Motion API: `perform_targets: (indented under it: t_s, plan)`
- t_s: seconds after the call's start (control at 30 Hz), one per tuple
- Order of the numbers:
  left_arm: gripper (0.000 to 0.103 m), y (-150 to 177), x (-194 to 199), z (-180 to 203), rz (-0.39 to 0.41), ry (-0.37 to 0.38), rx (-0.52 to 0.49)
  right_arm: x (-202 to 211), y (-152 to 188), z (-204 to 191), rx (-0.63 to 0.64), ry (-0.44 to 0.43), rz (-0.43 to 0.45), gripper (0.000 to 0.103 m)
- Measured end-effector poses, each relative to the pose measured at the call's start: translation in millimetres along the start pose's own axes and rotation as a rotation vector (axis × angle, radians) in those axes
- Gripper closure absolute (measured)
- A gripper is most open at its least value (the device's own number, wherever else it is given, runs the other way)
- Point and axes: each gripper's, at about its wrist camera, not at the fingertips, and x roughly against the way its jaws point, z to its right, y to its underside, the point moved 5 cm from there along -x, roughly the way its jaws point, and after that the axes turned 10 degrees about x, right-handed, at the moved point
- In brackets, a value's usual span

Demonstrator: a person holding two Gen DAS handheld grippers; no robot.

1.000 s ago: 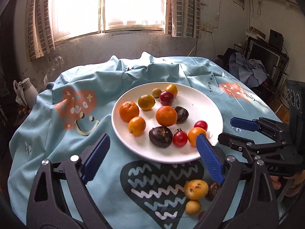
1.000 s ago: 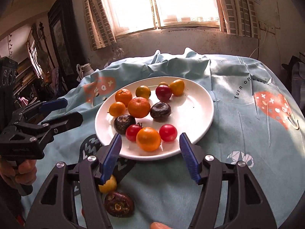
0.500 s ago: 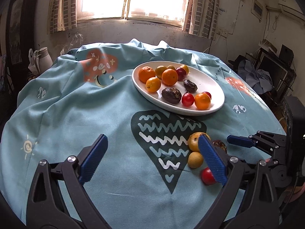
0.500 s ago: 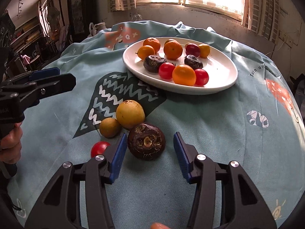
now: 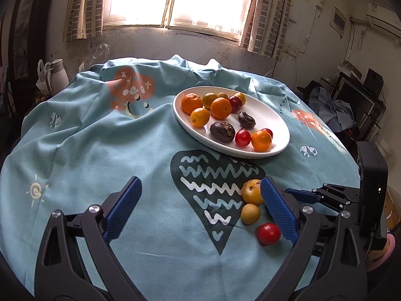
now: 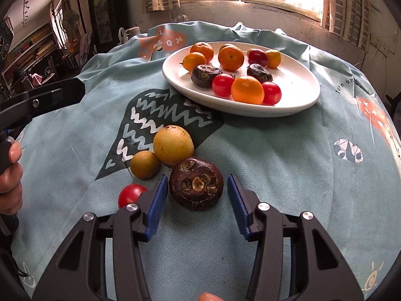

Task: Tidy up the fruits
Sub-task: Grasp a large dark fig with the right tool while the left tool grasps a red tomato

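Item: right claw, jaws wide apart and holding nothing, straddling a dark brown wrinkled fruit that lies on the blue cloth of the bench; a gap shows on each side of the fruit. Item: left claw, also spread wide and empty, held above bare cloth. Loose stock near the dark fruit: a large yellow fruit touching or just beside it, a small tan fruit, a red cherry tomato close to the right claw's left pad. Destination, by judgement: the white plate, already carrying oranges, tomatoes and two dark fruits. Risks: the round, knobbly fruit may roll or squirt out if the jaws close off-centre; the left pad may nudge the tomato and send it rolling across the cloth; too hard a squeeze may bruise the fruit.
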Motion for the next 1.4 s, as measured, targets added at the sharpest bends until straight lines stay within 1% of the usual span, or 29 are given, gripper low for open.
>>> perform_targets:
  t_s: [0.2,0.23,0.3,0.37,0.43,0.47,0.53,0.57,0.63,0.7,0.73,0.8,0.9,1.03,1.1,1.17,1.27,1.4]
  plan:
    - [0.006,0.9,0.3,0.9,-0.002,-0.002,-0.002,-3.1,1.1,0.7,-0.008,-0.007,-0.004,0.053]
    - [0.006,1.0,0.2,1.0,-0.002,-0.003,-0.002,-3.8,1.2,0.1,-0.009,-0.007,-0.004,0.057]
    - [0.006,1.3,-0.1,0.3,-0.007,-0.003,-0.002,-3.8,1.5,-0.7,-0.003,-0.001,-0.006,0.060]
    - [0.006,3.0,-1.1,0.7,-0.020,0.005,-0.001,-0.8,0.9,1.5,-0.014,-0.004,-0.003,0.060]
    - [0.006,6.9,-4.5,4.0,-0.061,0.035,-0.015,9.7,-3.0,11.6,-0.064,-0.005,0.035,0.060]
    - [0.006,10.4,-6.5,7.8,-0.089,0.063,-0.029,17.4,-5.1,19.7,-0.098,0.003,0.062,0.060]
    - [0.008,22.0,-9.4,21.8,-0.155,0.125,-0.089,30.6,-6.5,34.9,-0.151,0.026,0.103,0.060]
    - [0.012,28.7,-9.5,30.5,-0.172,0.146,-0.130,34.2,-6.3,41.3,-0.173,0.036,0.112,0.060]
    - [0.047,43.4,-10.7,48.7,-0.213,0.181,-0.224,35.9,-5.0,51.3,-0.208,0.058,0.107,0.060]
    - [0.057,58.1,-13.0,61.0,-0.272,0.227,-0.275,34.5,-2.9,55.9,-0.224,0.070,0.098,0.060]
    - [0.058,63.6,-13.7,64.5,-0.290,0.238,-0.294,33.7,-2.3,57.2,-0.230,0.071,0.094,0.060]
    - [0.058,70.6,-15.5,68.0,-0.304,0.234,-0.323,33.4,-2.3,57.5,-0.237,0.059,0.094,0.060]
    - [0.058,75.7,-20.3,69.2,-0.326,0.233,-0.328,33.0,-2.8,55.7,-0.228,0.059,0.093,0.060]
    - [0.058,75.9,-27.9,67.6,-0.331,0.208,-0.326,32.3,-2.8,54.3,-0.228,0.054,0.092,0.060]
    - [0.058,77.6,-32.7,68.0,-0.349,0.207,-0.329,32.3,-2.8,54.1,-0.226,0.055,0.092,0.060]
    - [0.058,81.6,-37.2,68.5,-0.363,0.190,-0.340,32.1,-2.8,54.2,-0.230,0.056,0.092,0.060]
    - [0.058,83.4,-43.5,70.0,-0.361,0.164,-0.351,31.8,-2.7,54.5,-0.230,0.056,0.089,0.060]
    - [0.058,80.7,-46.8,70.9,-0.357,0.168,-0.329,31.1,-2.8,51.1,-0.215,0.045,0.085,0.060]
